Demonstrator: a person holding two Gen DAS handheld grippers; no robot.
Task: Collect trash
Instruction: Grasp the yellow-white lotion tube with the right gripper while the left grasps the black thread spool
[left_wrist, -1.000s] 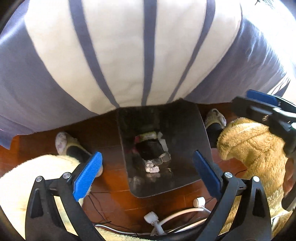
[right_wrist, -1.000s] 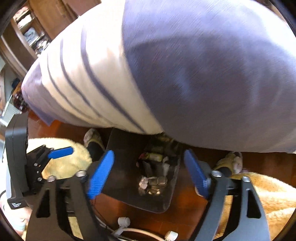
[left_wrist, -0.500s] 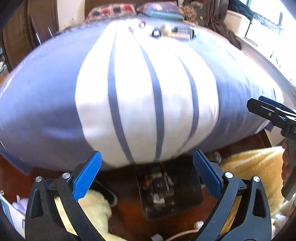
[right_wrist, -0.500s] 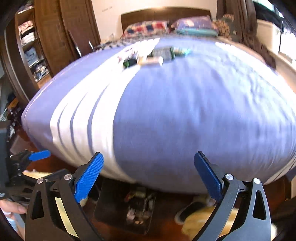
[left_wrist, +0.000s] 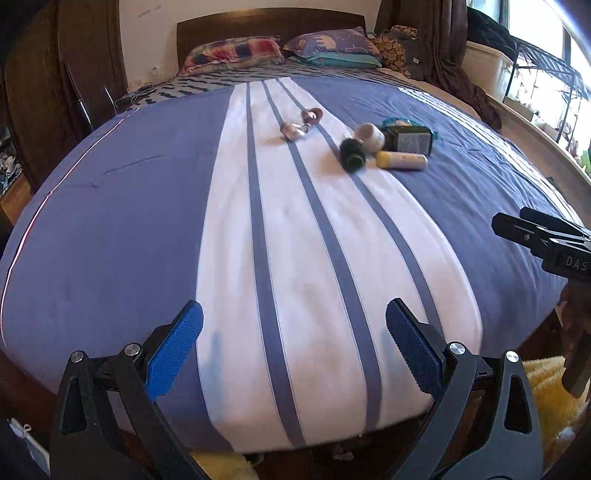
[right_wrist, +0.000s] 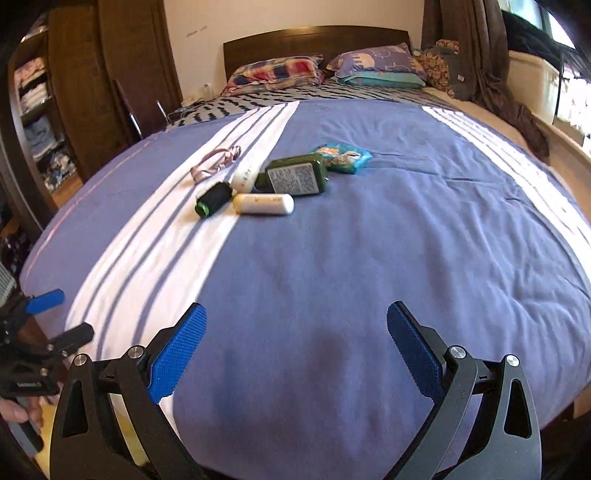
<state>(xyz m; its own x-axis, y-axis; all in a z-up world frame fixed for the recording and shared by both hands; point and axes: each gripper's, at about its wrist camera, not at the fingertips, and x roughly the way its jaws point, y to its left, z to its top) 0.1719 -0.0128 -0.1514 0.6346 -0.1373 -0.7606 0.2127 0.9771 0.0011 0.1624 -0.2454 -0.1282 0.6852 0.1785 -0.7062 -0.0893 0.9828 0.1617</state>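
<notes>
A blue-and-white striped bed (right_wrist: 369, 258) with trash clustered mid-mattress, well beyond both grippers. Left to right: crumpled clear wrapper (right_wrist: 216, 162), small dark green bottle (right_wrist: 213, 199), white tube (right_wrist: 264, 203), flat green bottle (right_wrist: 295, 176), teal snack packet (right_wrist: 341, 157). The left gripper (left_wrist: 293, 349) and right gripper (right_wrist: 295, 350) hover at the foot of the bed, jaws wide apart, empty. Best approach is probably to reach forward, straddling one item squarely — the tube looks easiest. Label print is too small to read
</notes>
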